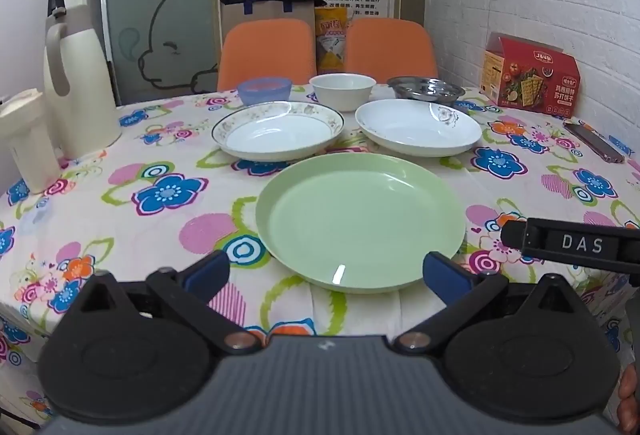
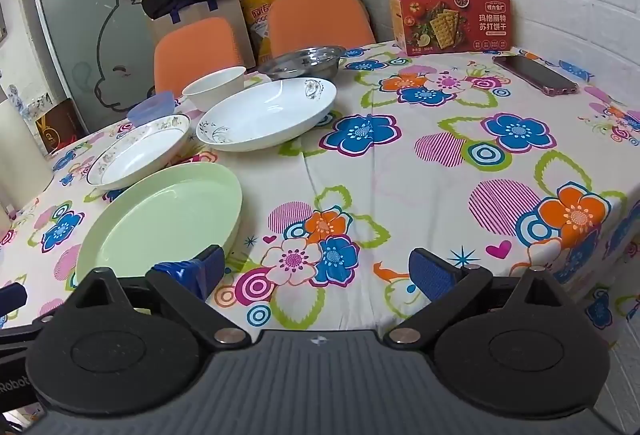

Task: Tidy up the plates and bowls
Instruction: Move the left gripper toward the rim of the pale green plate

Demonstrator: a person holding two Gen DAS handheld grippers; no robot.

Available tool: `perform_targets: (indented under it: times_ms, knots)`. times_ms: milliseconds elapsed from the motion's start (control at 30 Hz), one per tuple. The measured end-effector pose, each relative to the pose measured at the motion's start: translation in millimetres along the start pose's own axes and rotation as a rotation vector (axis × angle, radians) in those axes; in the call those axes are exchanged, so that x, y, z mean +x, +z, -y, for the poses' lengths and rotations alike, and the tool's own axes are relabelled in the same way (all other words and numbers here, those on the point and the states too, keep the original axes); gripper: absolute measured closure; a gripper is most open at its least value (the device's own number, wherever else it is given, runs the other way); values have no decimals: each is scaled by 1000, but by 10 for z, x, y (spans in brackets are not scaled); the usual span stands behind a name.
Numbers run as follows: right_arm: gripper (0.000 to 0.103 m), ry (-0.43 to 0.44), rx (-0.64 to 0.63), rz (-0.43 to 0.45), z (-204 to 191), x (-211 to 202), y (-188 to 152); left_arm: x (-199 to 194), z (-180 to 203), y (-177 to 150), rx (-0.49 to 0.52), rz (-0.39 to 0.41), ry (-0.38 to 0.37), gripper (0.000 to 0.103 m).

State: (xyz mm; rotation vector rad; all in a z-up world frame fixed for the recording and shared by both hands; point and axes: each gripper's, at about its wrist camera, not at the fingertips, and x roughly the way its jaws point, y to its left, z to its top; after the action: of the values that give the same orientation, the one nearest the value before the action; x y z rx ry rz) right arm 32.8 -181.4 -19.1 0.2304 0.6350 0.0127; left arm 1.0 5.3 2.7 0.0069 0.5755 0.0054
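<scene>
A green plate point(image 1: 360, 219) point(image 2: 160, 219) lies nearest on the flowered tablecloth. Behind it sit a gold-rimmed white plate point(image 1: 278, 131) point(image 2: 140, 151) on the left and a white plate with a black sprig point(image 1: 418, 129) point(image 2: 268, 115) on the right. Along the far edge stand a blue bowl point(image 1: 264, 90) point(image 2: 154, 107), a white bowl point(image 1: 343, 90) point(image 2: 214, 87) and a steel bowl point(image 1: 426, 88) point(image 2: 304, 60). My left gripper point(image 1: 326, 275) is open just short of the green plate's near rim. My right gripper point(image 2: 316, 271) is open over bare cloth, right of that plate.
A cream thermos jug point(image 1: 76, 83) and a white container point(image 1: 26, 143) stand at the left edge. A red cracker box point(image 1: 530, 77) point(image 2: 450, 15) and a phone point(image 1: 594, 141) point(image 2: 534, 75) lie at the right. Two orange chairs point(image 1: 266, 51) point(image 1: 390, 45) back the table; a brick wall is at right.
</scene>
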Motion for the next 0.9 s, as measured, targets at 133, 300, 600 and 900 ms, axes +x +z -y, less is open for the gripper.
perform_targets:
  times_ms: [133,300,600,900]
  knots:
    - [17,3,-3,4,-2,-19,13,-10,-38,-7,-4,5,3,0]
    - [17,4,8,42,-38,-73,-27,8,-49,-8,-5,-3,0,0]
    - [17,16,9,50,-48,-86,-19,12,-48,-27,0,-7,-2,0]
    - [17,21,10,46,-45,-71,-34,31,-50,-31,-4,-15,-3,0]
